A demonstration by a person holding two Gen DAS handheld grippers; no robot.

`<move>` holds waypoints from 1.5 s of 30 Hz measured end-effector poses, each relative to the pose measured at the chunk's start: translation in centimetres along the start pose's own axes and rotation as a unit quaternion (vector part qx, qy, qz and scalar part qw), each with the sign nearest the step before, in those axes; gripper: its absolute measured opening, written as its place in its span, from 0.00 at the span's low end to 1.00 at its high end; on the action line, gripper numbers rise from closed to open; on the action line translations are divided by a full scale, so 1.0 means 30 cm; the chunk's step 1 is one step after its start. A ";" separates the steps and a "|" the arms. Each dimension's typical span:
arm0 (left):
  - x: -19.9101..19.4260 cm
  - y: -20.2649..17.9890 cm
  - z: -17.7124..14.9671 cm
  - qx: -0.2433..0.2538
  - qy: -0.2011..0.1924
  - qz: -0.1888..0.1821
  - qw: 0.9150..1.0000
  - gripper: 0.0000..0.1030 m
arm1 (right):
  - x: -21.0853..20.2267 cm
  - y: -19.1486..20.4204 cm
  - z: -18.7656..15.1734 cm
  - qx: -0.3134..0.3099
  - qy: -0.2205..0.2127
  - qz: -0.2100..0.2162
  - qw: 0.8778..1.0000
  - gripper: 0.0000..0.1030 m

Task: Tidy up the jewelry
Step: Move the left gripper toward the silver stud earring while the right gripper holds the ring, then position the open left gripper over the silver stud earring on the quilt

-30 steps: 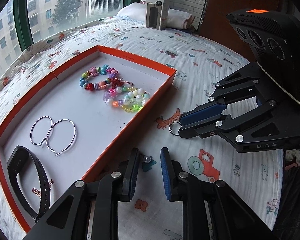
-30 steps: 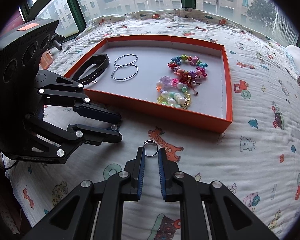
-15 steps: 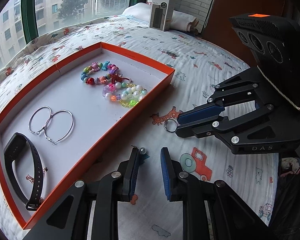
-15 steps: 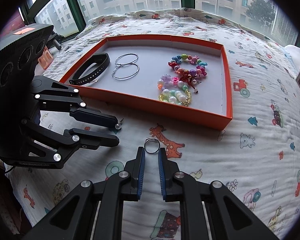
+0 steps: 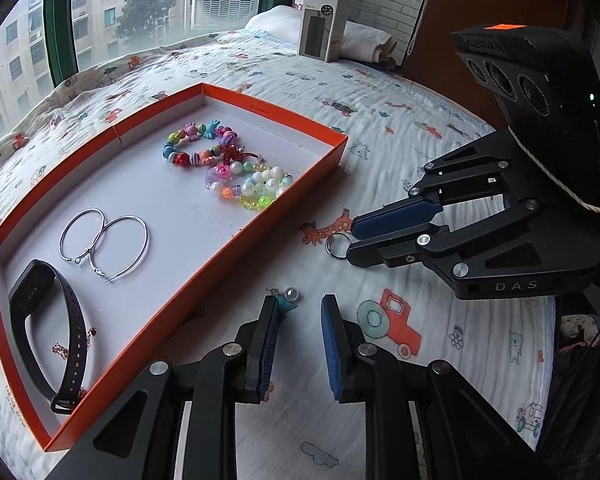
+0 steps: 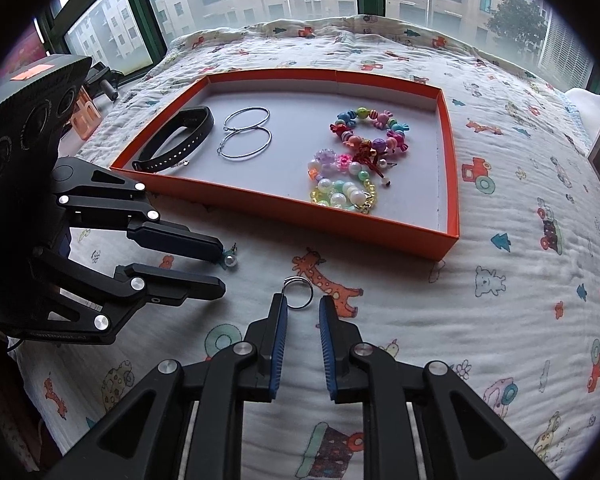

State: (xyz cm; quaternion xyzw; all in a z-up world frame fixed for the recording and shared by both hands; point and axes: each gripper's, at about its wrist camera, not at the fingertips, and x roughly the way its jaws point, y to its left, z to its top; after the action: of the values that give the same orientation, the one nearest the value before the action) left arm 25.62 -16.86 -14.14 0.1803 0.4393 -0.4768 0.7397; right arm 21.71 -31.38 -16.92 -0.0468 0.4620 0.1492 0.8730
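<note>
An orange tray (image 5: 236,236) (image 6: 452,184) lies on the bed and holds two silver hoop earrings (image 5: 104,244) (image 6: 246,136), a black band (image 5: 44,332) (image 6: 176,140) and beaded bracelets (image 5: 228,172) (image 6: 356,156). My left gripper (image 5: 300,312) (image 6: 222,266) is open just behind a pearl earring (image 5: 291,293) (image 6: 230,261) on the quilt. My right gripper (image 6: 303,306) (image 5: 350,238) is open, its fingertips just behind a silver ring (image 6: 297,293) (image 5: 337,246) lying on the quilt in front of the tray.
A printed quilt (image 6: 500,300) covers the bed. A grey product box (image 5: 324,24) and a folded white towel (image 5: 364,40) stand at the far end. Windows run behind the bed. A dark wooden wall (image 5: 500,0) is at the right.
My right gripper's jaws have opened and let go of the silver ring, which now lies on the quilt. My left gripper has drawn back slightly from the pearl earring.
</note>
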 end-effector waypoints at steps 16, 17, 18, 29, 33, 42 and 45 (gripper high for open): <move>-0.023 0.027 -0.018 -0.014 -0.001 0.017 1.000 0.23 | -0.008 -0.033 -0.005 0.016 -0.005 -0.014 1.000 0.20; -0.023 0.027 -0.018 -0.015 -0.001 0.017 1.000 0.23 | -0.010 -0.035 -0.006 0.016 -0.005 -0.015 1.000 0.20; -0.023 0.027 -0.019 -0.015 -0.001 0.017 1.000 0.23 | -0.012 -0.039 -0.007 0.017 -0.006 -0.017 1.000 0.20; -0.017 0.030 -0.017 -0.018 -0.002 0.019 1.000 0.23 | -0.018 -0.024 -0.008 -0.001 -0.007 -0.007 1.000 0.26; -0.019 0.032 -0.019 -0.019 -0.002 0.020 1.000 0.23 | -0.005 0.013 0.002 -0.030 -0.009 -0.008 0.999 0.30; -0.016 0.037 -0.016 -0.018 -0.002 0.016 1.000 0.23 | 0.022 0.048 0.017 -0.054 -0.007 -0.030 0.998 0.26; -0.007 0.034 -0.002 -0.008 0.000 0.011 1.000 0.24 | 0.018 0.036 0.016 -0.044 -0.008 -0.028 0.999 0.18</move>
State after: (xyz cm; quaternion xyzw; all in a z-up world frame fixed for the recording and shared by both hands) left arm 26.43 -16.22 -14.17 0.1797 0.4411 -0.4652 0.7461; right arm 22.04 -30.13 -17.02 -0.0967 0.4467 0.1453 0.8775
